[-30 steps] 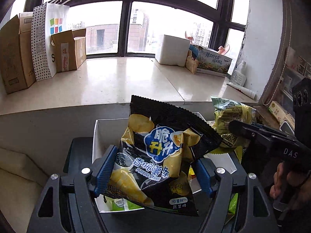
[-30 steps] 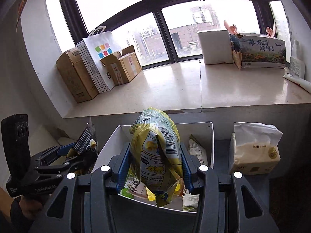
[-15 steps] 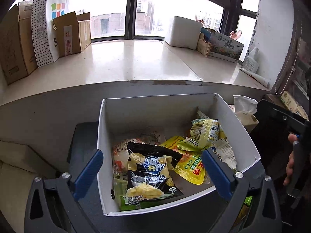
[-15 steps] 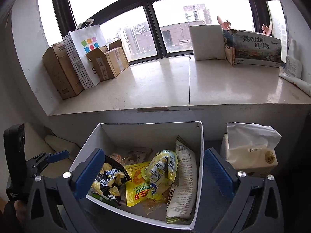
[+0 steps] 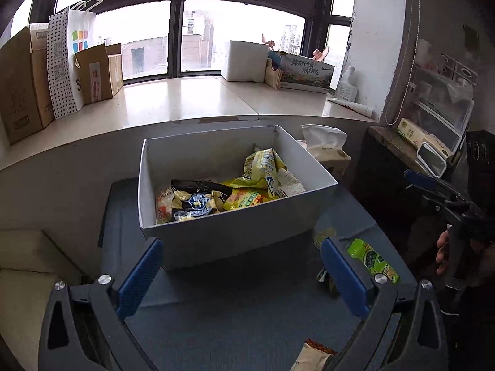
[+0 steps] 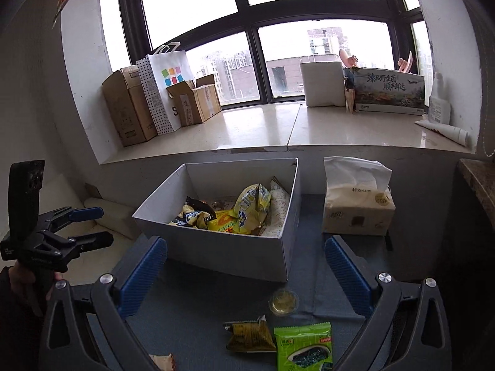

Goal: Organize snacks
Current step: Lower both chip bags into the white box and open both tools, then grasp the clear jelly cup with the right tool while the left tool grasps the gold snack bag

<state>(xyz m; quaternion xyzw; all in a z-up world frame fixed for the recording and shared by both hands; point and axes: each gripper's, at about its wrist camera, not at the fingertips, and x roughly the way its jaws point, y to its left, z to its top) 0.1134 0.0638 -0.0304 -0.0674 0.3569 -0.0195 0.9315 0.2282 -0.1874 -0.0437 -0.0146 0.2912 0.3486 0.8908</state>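
Jaws on both tools have just been opening and now gape with nothing between them: left gripper [image 5: 241, 275] and right gripper [image 6: 244, 275] have each let a bag fall and drawn back from the white box [image 6: 216, 256]. Closest, below the right gripper, a green seaweed packet [image 6: 304, 351], an olive packet [image 6: 249, 337] and a small round cup [image 6: 283, 302] wait on the blue table [image 6: 198, 315]. Farther ahead, the black potato-stick bag [image 5: 195, 201] and yellow bag [image 6: 250, 202] lie inside the box, so two more snacks are stowed.
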